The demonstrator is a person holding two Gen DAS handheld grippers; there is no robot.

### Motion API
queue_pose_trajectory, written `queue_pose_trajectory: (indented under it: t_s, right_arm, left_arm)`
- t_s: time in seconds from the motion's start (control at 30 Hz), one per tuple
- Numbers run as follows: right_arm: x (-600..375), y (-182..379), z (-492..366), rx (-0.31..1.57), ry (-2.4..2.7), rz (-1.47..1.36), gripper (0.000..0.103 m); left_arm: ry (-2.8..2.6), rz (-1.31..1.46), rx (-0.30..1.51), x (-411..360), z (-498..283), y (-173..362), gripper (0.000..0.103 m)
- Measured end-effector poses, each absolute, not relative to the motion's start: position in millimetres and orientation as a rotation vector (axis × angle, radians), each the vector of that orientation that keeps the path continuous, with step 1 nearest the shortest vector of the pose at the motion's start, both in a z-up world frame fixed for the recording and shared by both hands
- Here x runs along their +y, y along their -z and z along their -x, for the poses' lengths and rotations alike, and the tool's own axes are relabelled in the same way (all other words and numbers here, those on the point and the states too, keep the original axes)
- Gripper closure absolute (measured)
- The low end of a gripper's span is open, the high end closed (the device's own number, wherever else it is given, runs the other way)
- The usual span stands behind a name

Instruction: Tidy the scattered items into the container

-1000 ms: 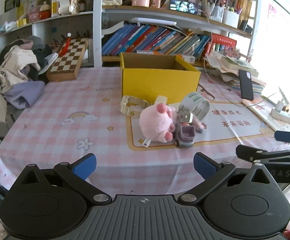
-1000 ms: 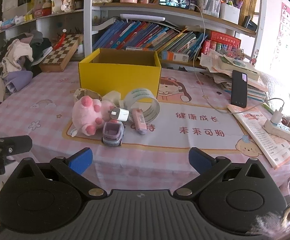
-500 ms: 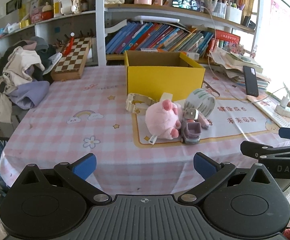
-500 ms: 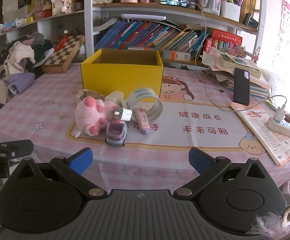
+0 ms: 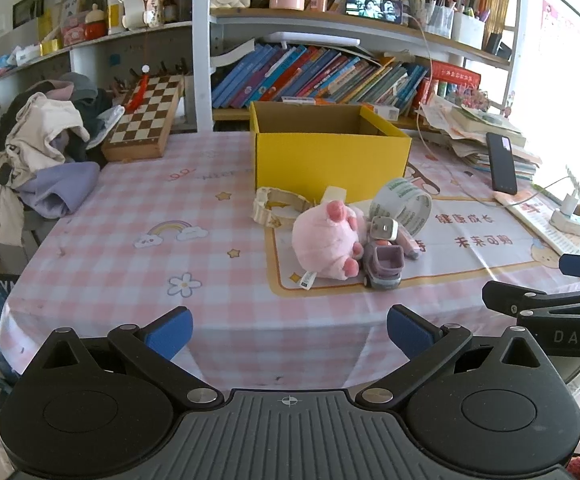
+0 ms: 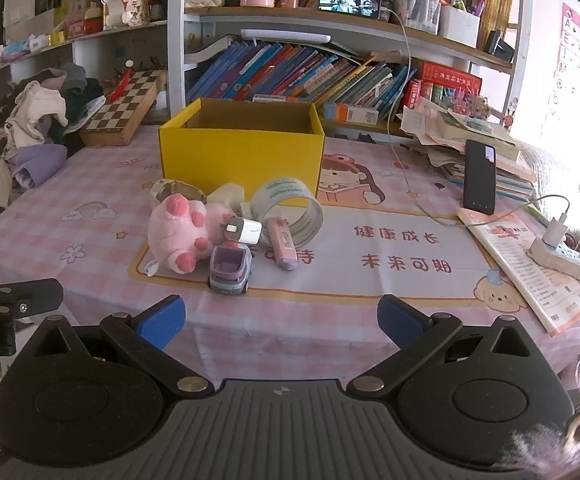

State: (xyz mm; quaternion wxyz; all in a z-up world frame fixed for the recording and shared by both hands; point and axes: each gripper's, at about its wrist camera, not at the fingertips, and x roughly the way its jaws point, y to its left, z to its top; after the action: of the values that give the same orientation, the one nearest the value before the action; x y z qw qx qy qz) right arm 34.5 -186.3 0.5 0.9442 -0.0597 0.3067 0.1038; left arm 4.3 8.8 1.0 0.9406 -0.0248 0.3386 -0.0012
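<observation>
Left gripper (image 5: 287,330) jaws spread wide, empty. Pink plush pig (image 5: 326,240) touches purple toy car (image 5: 384,266), before yellow box (image 5: 330,160).

The near strip of the counter (image 6: 290,320), low in the frame, lies bare between both grippers and the clutter. In mid-frame the plush (image 6: 181,232), toy car (image 6: 229,268), charger (image 6: 243,230), pink tube (image 6: 283,244) and tape roll (image 6: 290,208) crowd together, touching, and stand right before the front wall of the box (image 6: 241,160). The box top is open, with room above it. Left of the clutter the checked cloth is bare up to the clothes pile (image 5: 37,160) and chessboard (image 5: 145,120). To the right, the mat is free up to the phone (image 6: 480,176), cable (image 6: 418,200) and power strip (image 6: 562,256).
</observation>
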Motion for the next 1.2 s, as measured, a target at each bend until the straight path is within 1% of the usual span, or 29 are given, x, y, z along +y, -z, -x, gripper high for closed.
queue_pose_trajectory:
  t_s: [1.2]
  right_arm:
    - [-180.3, 4.5, -38.1, 0.650, -0.220, 0.128, 0.000]
  left_arm:
    - [0.016, 0.062, 0.709, 11.8, -9.0, 3.5, 0.000]
